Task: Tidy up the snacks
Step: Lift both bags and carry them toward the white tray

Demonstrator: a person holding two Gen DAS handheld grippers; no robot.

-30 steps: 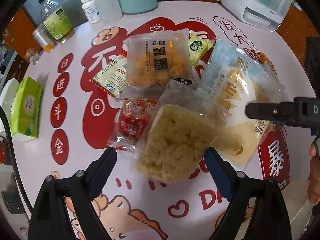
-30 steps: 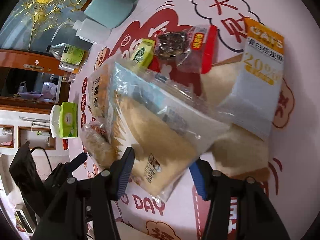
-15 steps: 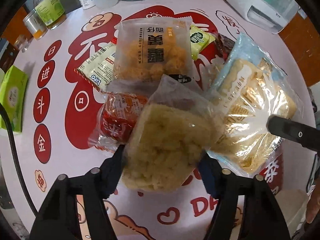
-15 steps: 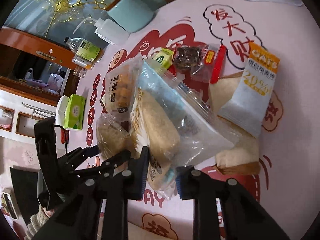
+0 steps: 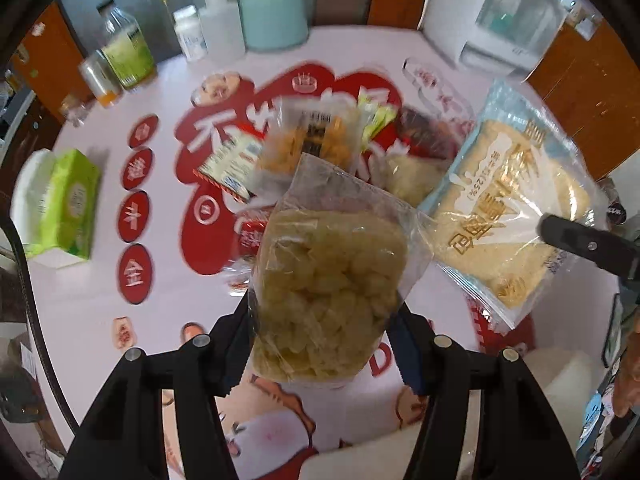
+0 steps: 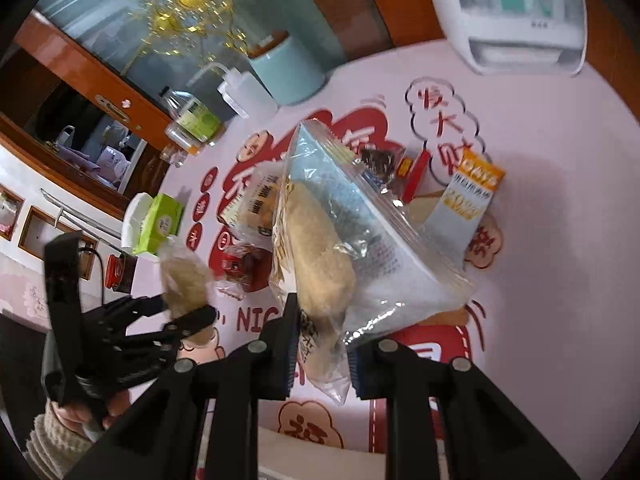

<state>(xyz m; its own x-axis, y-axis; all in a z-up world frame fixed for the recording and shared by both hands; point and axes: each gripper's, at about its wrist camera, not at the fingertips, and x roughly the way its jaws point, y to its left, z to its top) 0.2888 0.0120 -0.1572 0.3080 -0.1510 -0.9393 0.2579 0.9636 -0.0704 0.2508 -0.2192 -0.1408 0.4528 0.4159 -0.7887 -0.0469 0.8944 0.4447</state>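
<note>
My left gripper [image 5: 320, 344] holds a clear bag of pale yellow puffed snack [image 5: 328, 280] by its lower end; its jaws are still closing on the bag, which hangs off the table. The right gripper [image 6: 324, 344] is shut on a pale blue and clear bread bag [image 6: 360, 248], also lifted. In the left wrist view the bread bag [image 5: 508, 208] hangs at the right, under a black finger [image 5: 588, 246]. In the right wrist view the left gripper [image 6: 184, 312] and its puffed snack bag [image 6: 184, 276] are at the left. Other snacks lie below: an orange-cube bag [image 5: 312, 140], a biscuit pack [image 5: 228, 160], a red pack [image 5: 250, 236] and an oats pack [image 6: 468, 196].
The round pink table [image 5: 80, 312] has red printed characters. A green tissue box [image 5: 68, 204] sits at its left edge. Bottles [image 5: 128, 56], a teal canister [image 5: 272, 12] and a white appliance [image 5: 500, 20] line the far edge. A sleeved hand [image 6: 60, 432] holds the left gripper.
Both grippers went from open around their bags to gripping them. Both bags have risen off the table, and the pile of snacks now looks farther away.
</note>
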